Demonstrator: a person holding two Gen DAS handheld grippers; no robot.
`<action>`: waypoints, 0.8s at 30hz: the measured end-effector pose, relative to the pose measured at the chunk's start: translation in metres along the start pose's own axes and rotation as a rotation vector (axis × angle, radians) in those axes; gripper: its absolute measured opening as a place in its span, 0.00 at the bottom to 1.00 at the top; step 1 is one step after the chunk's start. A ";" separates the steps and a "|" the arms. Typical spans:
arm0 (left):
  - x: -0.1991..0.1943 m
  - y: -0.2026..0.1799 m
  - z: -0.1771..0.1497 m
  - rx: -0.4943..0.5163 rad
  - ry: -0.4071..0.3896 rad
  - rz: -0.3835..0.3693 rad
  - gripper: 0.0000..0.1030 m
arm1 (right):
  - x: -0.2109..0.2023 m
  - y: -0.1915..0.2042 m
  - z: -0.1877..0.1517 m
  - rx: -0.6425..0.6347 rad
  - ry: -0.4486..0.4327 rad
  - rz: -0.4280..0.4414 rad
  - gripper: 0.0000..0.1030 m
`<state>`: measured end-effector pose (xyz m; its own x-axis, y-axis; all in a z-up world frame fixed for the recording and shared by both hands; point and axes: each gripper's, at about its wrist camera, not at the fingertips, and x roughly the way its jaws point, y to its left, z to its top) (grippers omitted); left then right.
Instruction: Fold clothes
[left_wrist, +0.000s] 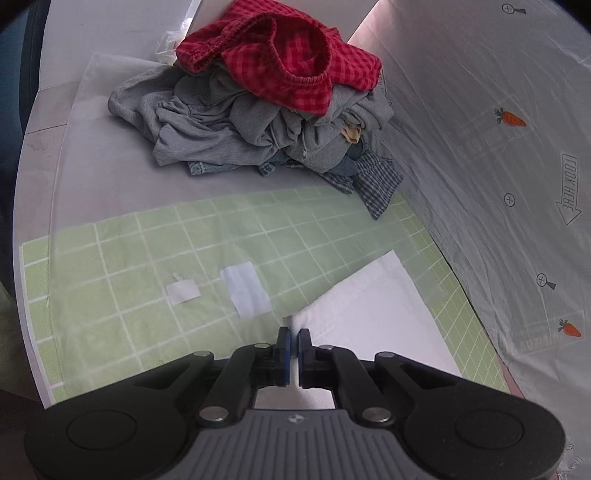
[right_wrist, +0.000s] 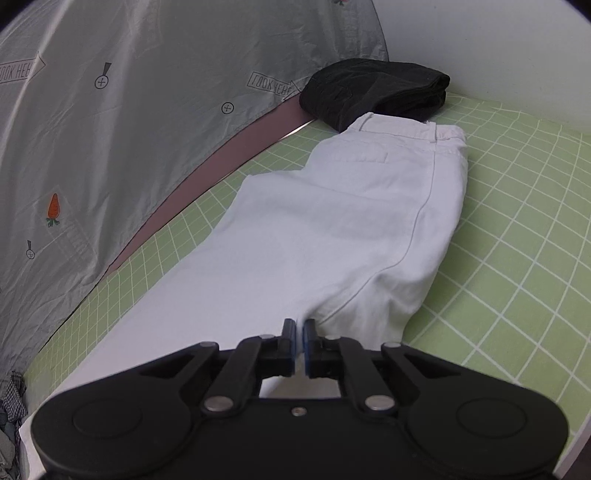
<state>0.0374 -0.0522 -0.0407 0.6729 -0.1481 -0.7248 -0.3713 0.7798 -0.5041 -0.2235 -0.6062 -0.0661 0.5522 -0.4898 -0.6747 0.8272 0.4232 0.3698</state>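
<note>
White trousers (right_wrist: 332, 229) lie flat along the green grid mat (right_wrist: 517, 229), waistband at the far end. My right gripper (right_wrist: 300, 332) is shut on the near edge of the trousers by the seam. In the left wrist view the trouser leg end (left_wrist: 373, 310) lies on the mat (left_wrist: 147, 258), and my left gripper (left_wrist: 294, 339) is shut on its corner.
A pile of unfolded clothes, grey ones (left_wrist: 229, 122) under a red checked garment (left_wrist: 288, 62), sits beyond the mat. A folded black garment (right_wrist: 373, 90) lies past the waistband. A grey carrot-print tent wall (right_wrist: 110, 129) runs along one side. Two white tape patches (left_wrist: 245, 291) are on the mat.
</note>
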 end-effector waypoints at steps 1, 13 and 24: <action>-0.006 0.000 0.001 -0.004 -0.003 -0.012 0.03 | -0.004 0.000 0.003 -0.013 -0.006 0.008 0.03; 0.025 0.048 -0.056 0.092 0.094 0.238 0.05 | 0.017 -0.023 -0.052 -0.266 0.141 -0.151 0.03; 0.021 0.042 -0.070 0.058 0.138 0.194 0.48 | 0.012 -0.023 -0.047 -0.180 0.134 -0.174 0.40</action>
<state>-0.0085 -0.0650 -0.1098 0.4970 -0.0708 -0.8649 -0.4448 0.8350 -0.3239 -0.2411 -0.5857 -0.1127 0.3750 -0.4670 -0.8008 0.8699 0.4759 0.1297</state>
